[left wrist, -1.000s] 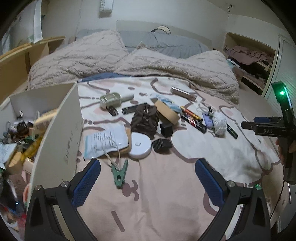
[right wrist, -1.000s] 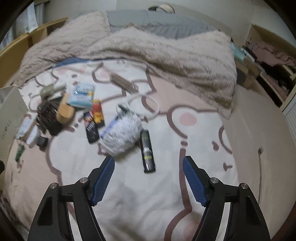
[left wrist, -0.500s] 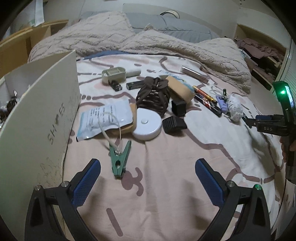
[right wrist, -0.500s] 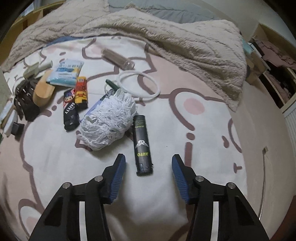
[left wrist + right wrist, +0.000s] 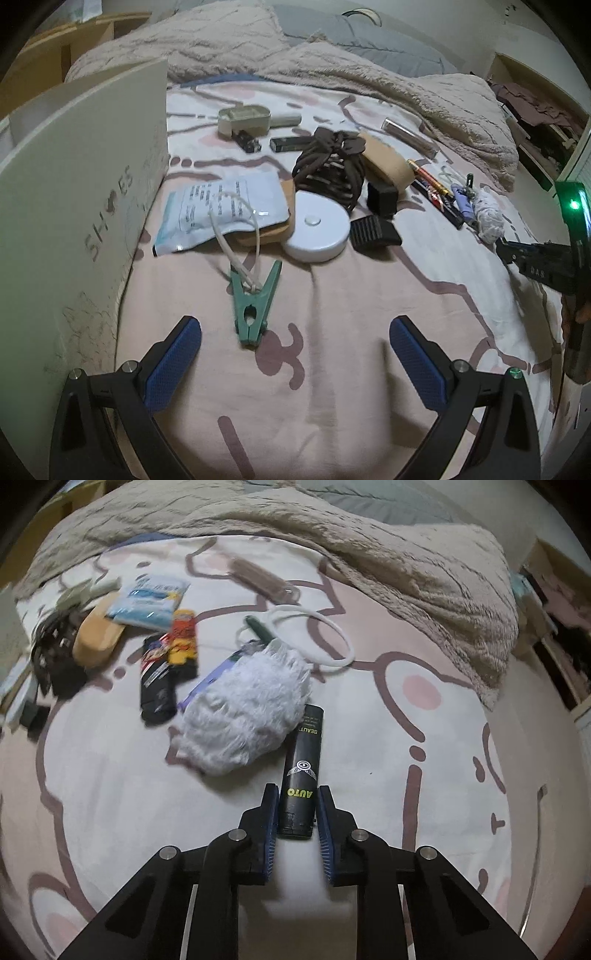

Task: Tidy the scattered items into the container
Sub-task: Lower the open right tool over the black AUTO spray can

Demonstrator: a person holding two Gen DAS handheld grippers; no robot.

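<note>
Right gripper: held low over the bed sheet and pointed forward along the bed. Its blue-padded fingers are drawn in on either side of the near end of a black tube. The tube lies flat on the sheet, lengthwise between the fingers, with its far end touching a fluffy white mop head. The pads sit right beside the tube's sides; whether they press on it is uncertain, so the grip appears nearly closed around the tube rather than confirmed clamped.

Left gripper: held just above the sheet with its fingers spread wide and nothing between them. A green clothespin lies on the sheet just ahead, nearer the left finger, with a white cord looped through it.

Container: a white cardboard box stands at the left edge of the left wrist view. Only its outer wall shows; its inside is hidden.

Other items, left wrist view: a paper packet, a white round disc and a brown strappy sandal lie beyond the clothespin.

Limits of view: items at the left of the right wrist view are blurred, and the right gripper's body is cut off at the right edge of the left wrist view
</note>
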